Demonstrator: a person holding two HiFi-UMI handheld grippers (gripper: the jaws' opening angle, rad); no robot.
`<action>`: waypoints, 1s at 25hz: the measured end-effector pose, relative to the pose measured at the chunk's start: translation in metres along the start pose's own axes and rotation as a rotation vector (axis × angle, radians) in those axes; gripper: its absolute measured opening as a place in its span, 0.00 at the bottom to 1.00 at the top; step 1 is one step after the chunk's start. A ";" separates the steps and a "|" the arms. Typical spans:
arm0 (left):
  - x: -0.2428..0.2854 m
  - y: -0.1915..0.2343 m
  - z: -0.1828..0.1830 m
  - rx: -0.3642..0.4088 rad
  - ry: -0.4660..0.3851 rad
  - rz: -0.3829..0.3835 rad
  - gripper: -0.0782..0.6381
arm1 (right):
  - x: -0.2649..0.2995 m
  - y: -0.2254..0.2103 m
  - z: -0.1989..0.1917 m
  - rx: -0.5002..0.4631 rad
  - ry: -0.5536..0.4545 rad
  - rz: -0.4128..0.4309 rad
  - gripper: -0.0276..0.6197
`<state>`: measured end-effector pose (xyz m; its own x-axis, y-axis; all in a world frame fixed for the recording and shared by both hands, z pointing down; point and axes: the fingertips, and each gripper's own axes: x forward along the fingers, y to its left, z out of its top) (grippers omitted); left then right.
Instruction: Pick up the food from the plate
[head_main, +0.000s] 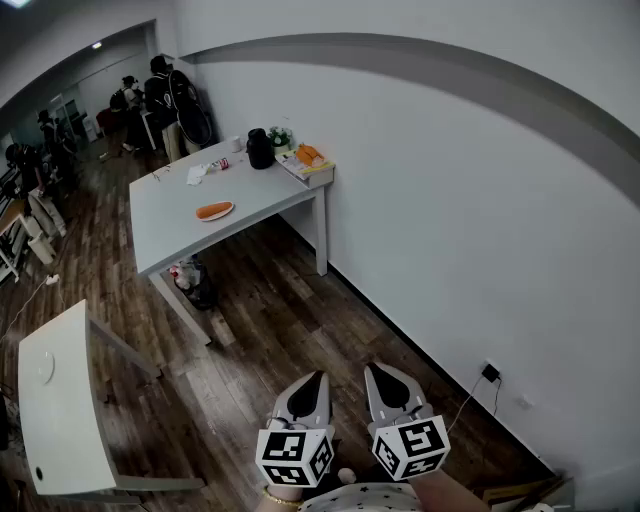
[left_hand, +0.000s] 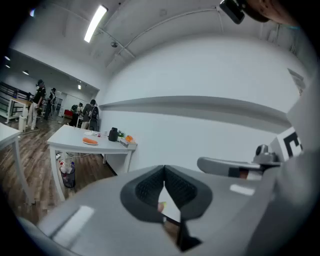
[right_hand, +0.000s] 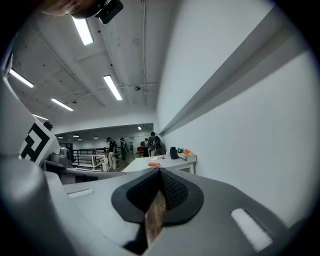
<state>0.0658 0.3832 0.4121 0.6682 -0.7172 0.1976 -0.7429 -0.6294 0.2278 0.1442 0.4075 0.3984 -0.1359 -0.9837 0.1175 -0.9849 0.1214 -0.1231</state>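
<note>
**Wood-floored room, approach stage: food well beyond reach**

White wall (head_main: 450, 200) bounds the right side, and a grey desk (head_main: 170, 225) stands well ahead across the floor (head_main: 280, 320). The orange food (head_main: 213, 210) lies flat on a small plate (head_main: 229, 206) near the desk's middle. Its long axis runs left to right in the head view, with the right end toward the wall. The left tool (head_main: 320, 378) and right tool (head_main: 371, 368) are each pressed together, empty, and held near the body. Judged best practice: walk up, spread one tool, and close across the food's short width, not along its length.
</note>
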 end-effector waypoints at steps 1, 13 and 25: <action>-0.002 0.000 -0.004 -0.011 0.002 0.009 0.12 | -0.001 0.000 -0.004 0.006 0.013 0.008 0.04; 0.036 0.073 -0.005 -0.057 0.030 0.107 0.12 | 0.085 0.016 -0.024 0.021 0.100 0.137 0.04; 0.139 0.236 0.076 -0.040 -0.009 0.168 0.12 | 0.291 0.046 0.023 -0.033 0.082 0.212 0.04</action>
<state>-0.0199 0.1120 0.4212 0.5346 -0.8138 0.2278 -0.8417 -0.4885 0.2299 0.0621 0.1238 0.4046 -0.3474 -0.9218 0.1718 -0.9361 0.3302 -0.1210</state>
